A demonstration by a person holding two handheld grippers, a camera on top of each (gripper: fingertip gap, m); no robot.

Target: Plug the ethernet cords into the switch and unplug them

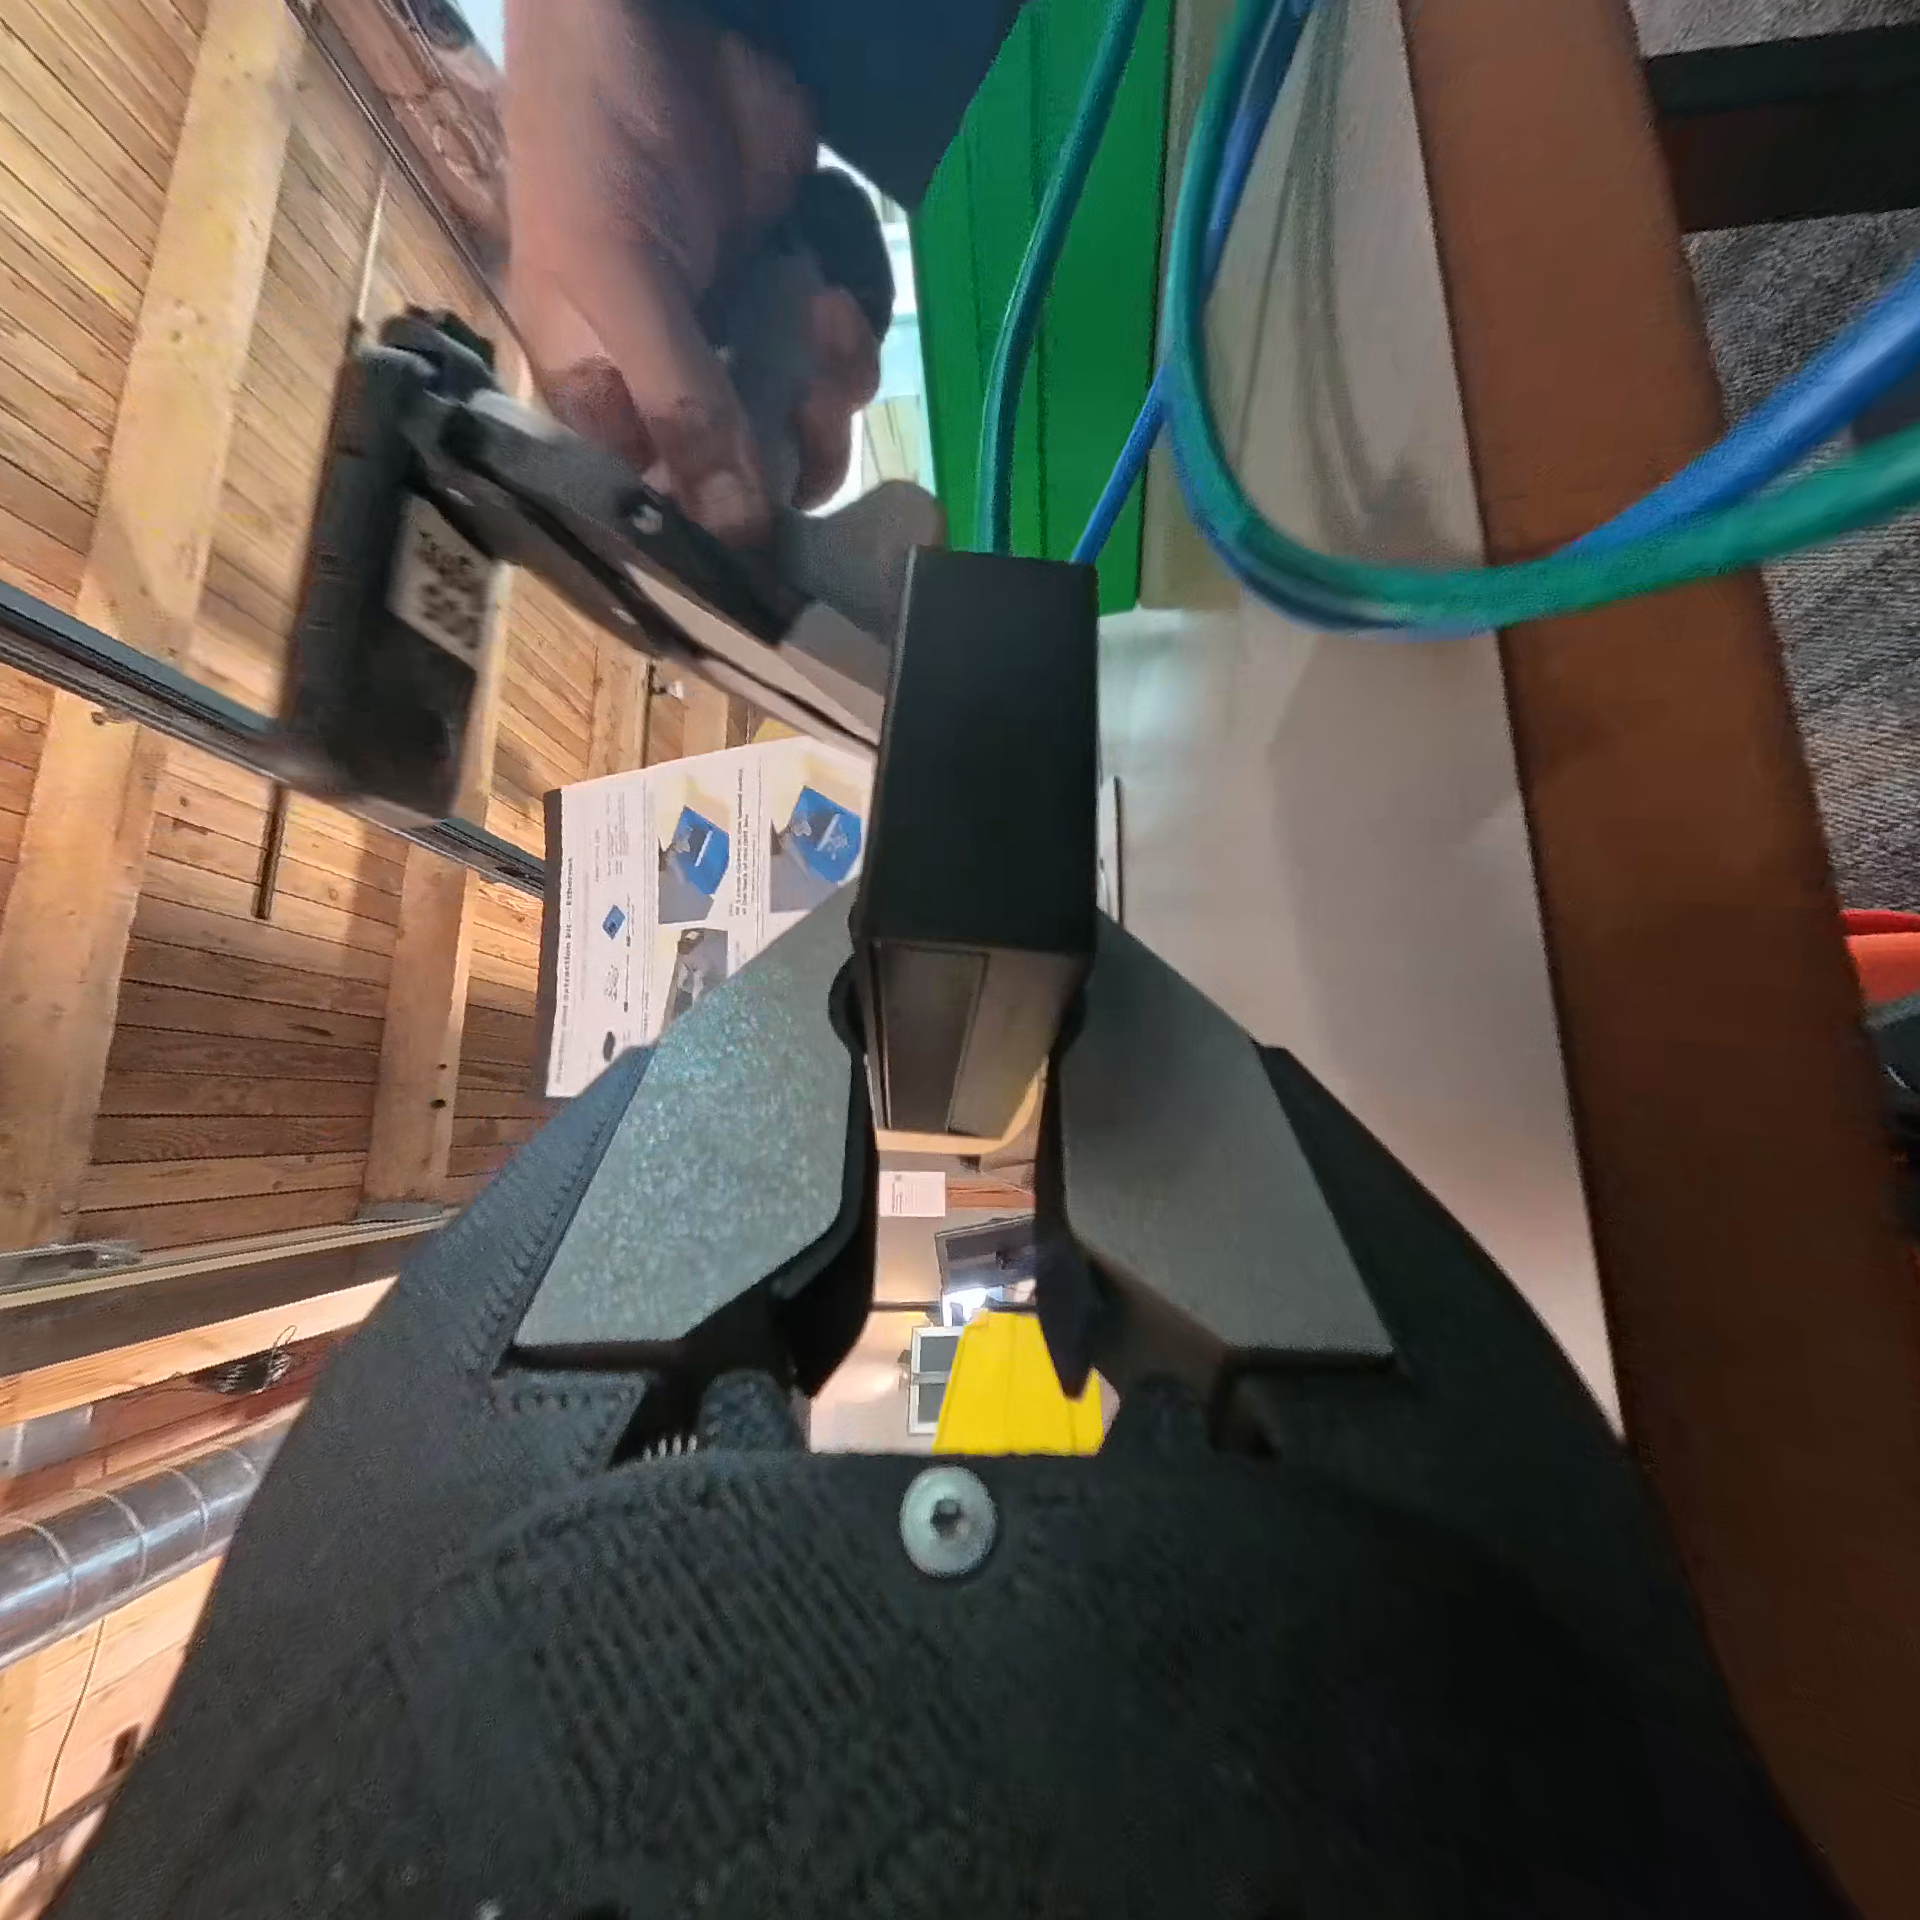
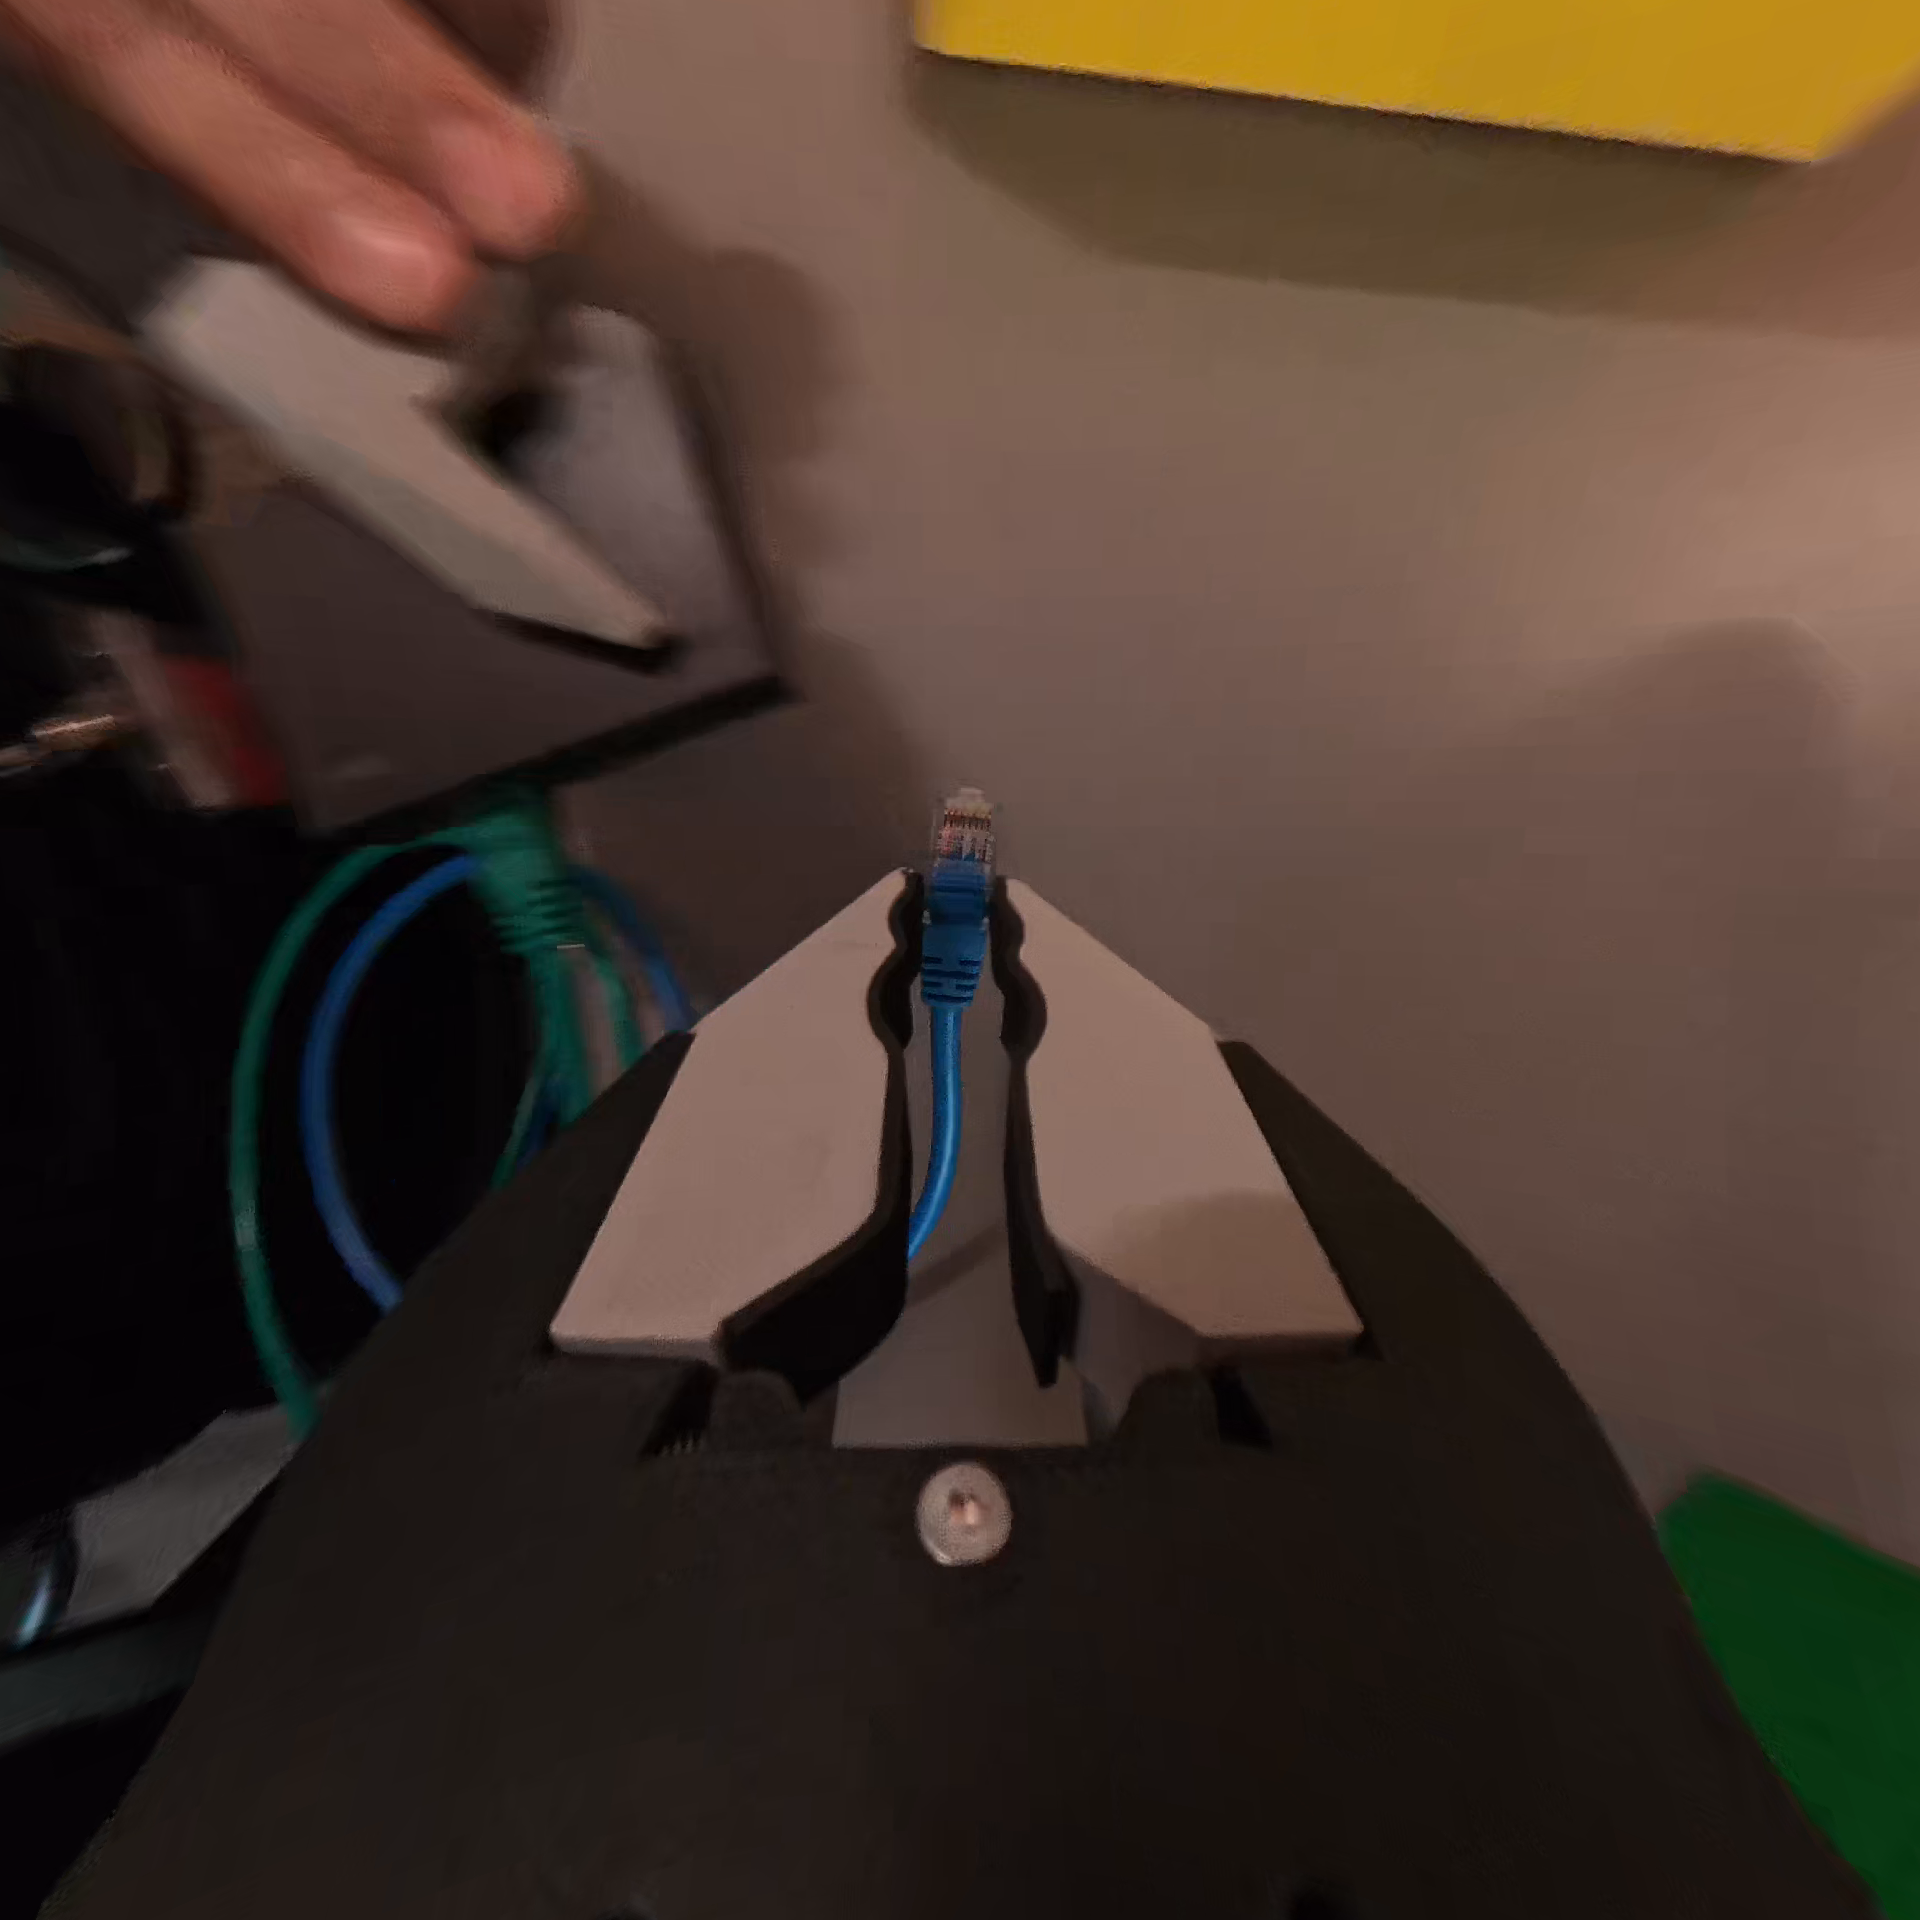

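Observation:
In the left wrist view my left gripper (image 1: 961, 997) is shut on the black switch (image 1: 982, 779), held by its near end. A green cord (image 1: 1003, 416) and a blue cord (image 1: 1122, 468) run to its far end, where the ports are hidden. In the right wrist view my right gripper (image 2: 954, 883) is shut on the boot of a blue ethernet cord (image 2: 951, 945), whose clear plug (image 2: 966, 821) sticks out free past the fingertips. The switch (image 2: 499, 707) shows blurred at upper left with a green plug (image 2: 525, 862) in it.
A brown wooden leg (image 1: 1579, 831) stands close on the right of the switch. A green panel (image 1: 1039, 312) and a printed sheet (image 1: 707, 894) lie beyond. A person's hand (image 1: 675, 312) holds the other gripper (image 1: 582, 540). A yellow block (image 2: 1403, 73) sits ahead on the grey surface (image 2: 1351, 623).

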